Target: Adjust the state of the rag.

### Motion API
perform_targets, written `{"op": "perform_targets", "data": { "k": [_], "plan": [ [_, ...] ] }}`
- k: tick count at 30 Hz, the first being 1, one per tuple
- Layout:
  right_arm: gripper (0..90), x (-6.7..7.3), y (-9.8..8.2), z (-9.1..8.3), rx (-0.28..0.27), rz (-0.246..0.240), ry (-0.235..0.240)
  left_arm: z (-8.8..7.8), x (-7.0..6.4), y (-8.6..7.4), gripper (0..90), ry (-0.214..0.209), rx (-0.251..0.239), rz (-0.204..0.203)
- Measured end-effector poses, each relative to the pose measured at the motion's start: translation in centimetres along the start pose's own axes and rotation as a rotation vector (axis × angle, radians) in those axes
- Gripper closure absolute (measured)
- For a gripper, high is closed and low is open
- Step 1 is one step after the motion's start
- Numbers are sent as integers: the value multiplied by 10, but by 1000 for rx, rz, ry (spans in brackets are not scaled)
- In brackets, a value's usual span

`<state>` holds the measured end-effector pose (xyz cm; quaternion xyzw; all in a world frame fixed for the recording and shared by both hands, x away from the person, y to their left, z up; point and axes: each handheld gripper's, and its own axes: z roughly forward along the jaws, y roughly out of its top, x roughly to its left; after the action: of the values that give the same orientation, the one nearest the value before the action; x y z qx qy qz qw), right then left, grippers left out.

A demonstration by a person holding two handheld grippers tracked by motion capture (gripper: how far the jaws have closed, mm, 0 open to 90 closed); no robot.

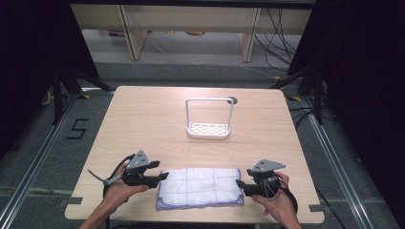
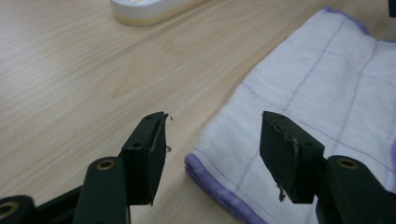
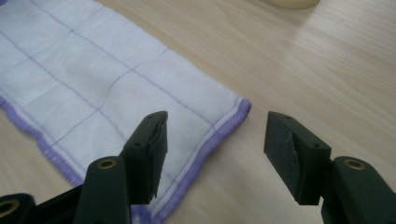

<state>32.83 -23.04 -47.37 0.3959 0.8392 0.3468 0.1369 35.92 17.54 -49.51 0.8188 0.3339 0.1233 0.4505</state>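
A pale wood-grain table with rounded corners stands on grey carpet between metal floor rails; a black "5" is taped on the floor at its left, and light wooden furniture legs and loose cables sit beyond its far edge. Near the front edge lies a folded white cloth with purple grid lines and a purple hem, flat on the wood. The left gripper is at the cloth's left end, its jaws apart and empty, the cloth's corner below the gap. The right gripper is at the right end, jaws likewise apart, holding nothing. A white wire-handled rack stands well behind the cloth.
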Motion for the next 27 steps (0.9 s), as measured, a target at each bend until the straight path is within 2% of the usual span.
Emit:
{"op": "perform_targets", "data": {
  "k": [1,2,3,4,5,6,7,9,12,13,15,16,17,18,19,20,21,22,23,24,26,27],
  "plan": [
    [401,-1,3,2,12,17,1,5,2,0,407,6,11,4],
    [403,-4,6,7,2,2,-1,9,3,0,407,13,22,16],
    [406,-6,10,11,2,0,-3,12,5,0,412,3,57,55],
    [404,-10,16,20,20,-3,-3,17,3,-2,416,-1,63,49],
    [404,-10,16,20,20,-3,-3,17,3,-2,416,-1,63,49],
    [407,-13,20,30,25,1,-12,18,3,-4,415,12,92,79],
    [410,-14,21,31,46,-1,-13,19,4,-5,414,10,106,87],
    [416,-17,22,36,53,5,-11,20,4,-8,421,27,119,93],
    [429,-19,22,40,68,6,-13,21,3,-9,446,13,130,95],
    [445,-21,22,42,65,-2,-16,21,1,-11,472,21,136,102],
    [453,-20,21,42,76,14,-9,21,0,-11,501,26,137,106],
    [466,-20,21,45,97,0,-14,20,-2,-11,517,29,146,120],
    [481,-21,20,47,96,-36,-27,20,-2,-11,542,29,146,120],
    [502,-21,19,49,97,-41,-33,20,-3,-11,574,16,145,115],
    [502,-21,19,49,97,-41,-33,20,-2,-11,574,15,144,130],
    [531,-21,19,50,106,-40,-24,20,-3,-11,589,5,141,114],
    [571,-22,19,50,105,-64,-12,19,-2,-11,621,-1,148,115],
    [602,-20,18,52,87,-62,-9,20,-3,-12,643,0,154,93],
    [621,-19,19,52,91,-59,-3,20,-3,-12,657,-4,154,91],
    [687,-19,20,52,101,-58,21,20,-6,-11,722,-25,146,95],
    [761,-22,21,52,107,-86,34,19,-7,-11,774,-25,161,124],
    [796,-22,21,53,102,-93,44,19,-8,-11,788,-23,159,119]
  ]
}}
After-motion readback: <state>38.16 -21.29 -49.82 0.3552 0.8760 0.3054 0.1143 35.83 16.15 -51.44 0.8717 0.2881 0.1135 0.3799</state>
